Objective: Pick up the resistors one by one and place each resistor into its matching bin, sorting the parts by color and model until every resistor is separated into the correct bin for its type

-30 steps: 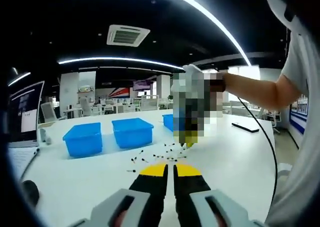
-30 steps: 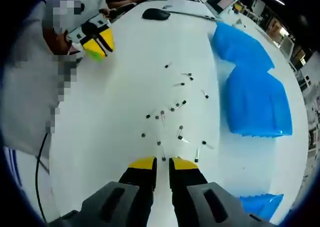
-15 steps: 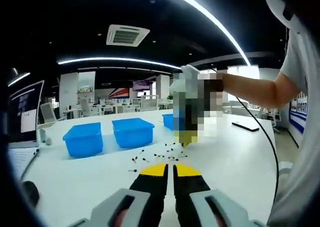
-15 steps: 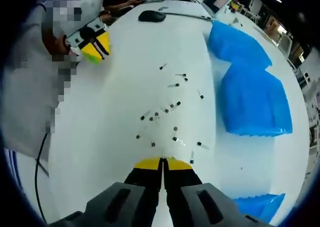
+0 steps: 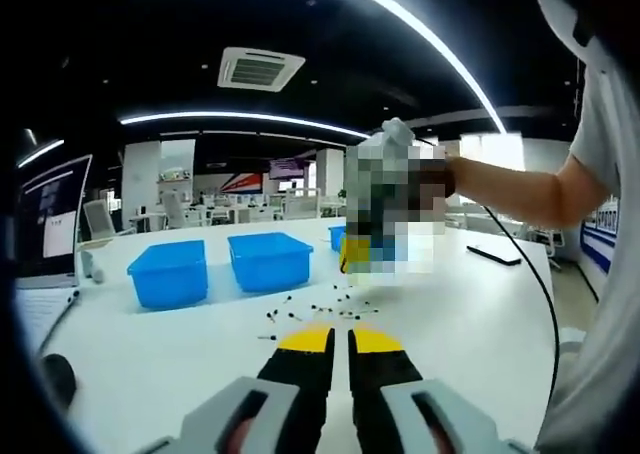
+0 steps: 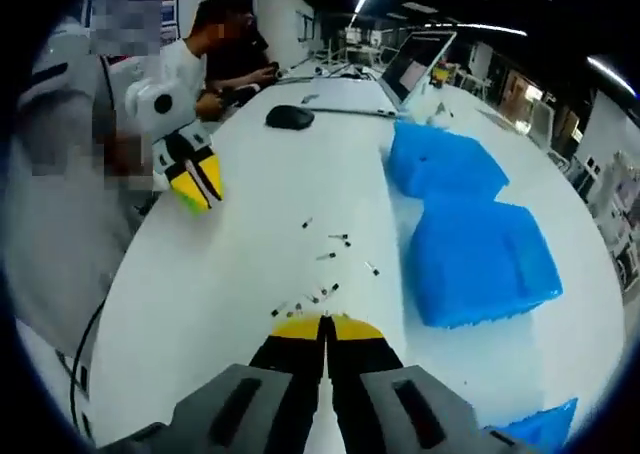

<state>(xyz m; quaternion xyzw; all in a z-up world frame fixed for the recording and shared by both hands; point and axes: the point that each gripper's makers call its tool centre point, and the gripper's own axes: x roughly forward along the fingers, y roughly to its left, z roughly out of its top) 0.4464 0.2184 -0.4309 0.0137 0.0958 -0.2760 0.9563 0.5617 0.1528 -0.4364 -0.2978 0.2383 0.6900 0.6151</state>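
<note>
My right gripper [image 6: 322, 321] has jaws together above the scattered resistors [image 6: 322, 274] mid-table [image 6: 230, 264]; whether it grips one, I cannot tell. Left gripper [image 5: 340, 336] closed. Blue bins [image 6: 470, 254] line the far edge.

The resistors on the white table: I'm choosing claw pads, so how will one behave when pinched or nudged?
Each resistor is a tiny dark body with thin wire leads, so it is probably very light and skids across the smooth white table. The leads likely bend easily. They lie close together, so a nudge may disturb neighbours.
</note>
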